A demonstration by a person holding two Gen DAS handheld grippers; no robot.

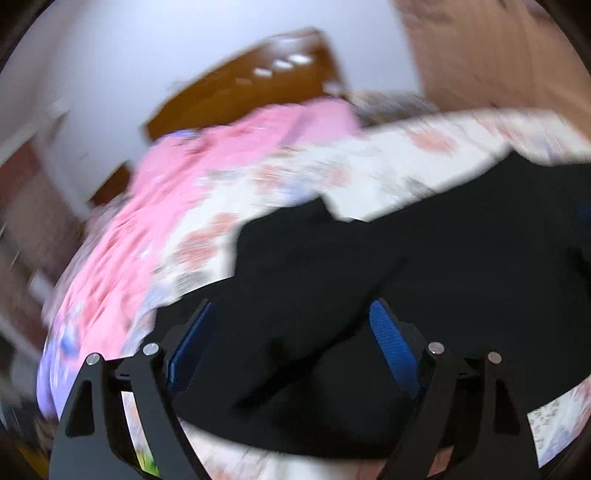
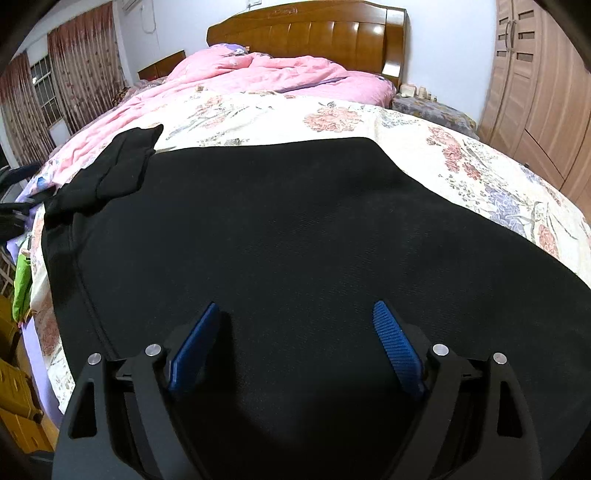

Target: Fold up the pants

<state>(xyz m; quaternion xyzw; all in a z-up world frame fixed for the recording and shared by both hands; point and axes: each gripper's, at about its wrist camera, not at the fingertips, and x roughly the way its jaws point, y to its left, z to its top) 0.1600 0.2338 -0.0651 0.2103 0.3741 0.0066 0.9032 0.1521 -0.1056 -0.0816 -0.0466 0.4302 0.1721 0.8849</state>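
Note:
Black pants (image 2: 277,221) lie spread across the floral bed sheet (image 2: 461,158) and fill most of the right wrist view. One bunched end (image 2: 122,166) lies crumpled at the far left. My right gripper (image 2: 295,305) hovers over the middle of the cloth, its blue pads (image 2: 397,347) wide apart and nothing between them, so it is open. The left wrist view is blurred. It shows the pants (image 1: 406,258) with a raised fold running between the jaws of my left gripper (image 1: 293,306). That gripper is open and its pads (image 1: 393,347) stand clear of the fabric.
A pink quilt (image 2: 258,74) is heaped at the head of the bed below a wooden headboard (image 2: 314,33). A wooden wardrobe (image 2: 535,92) stands on the right and curtains (image 2: 85,62) hang on the left. Yellow boxes (image 2: 14,387) sit on the floor beside the bed's left edge.

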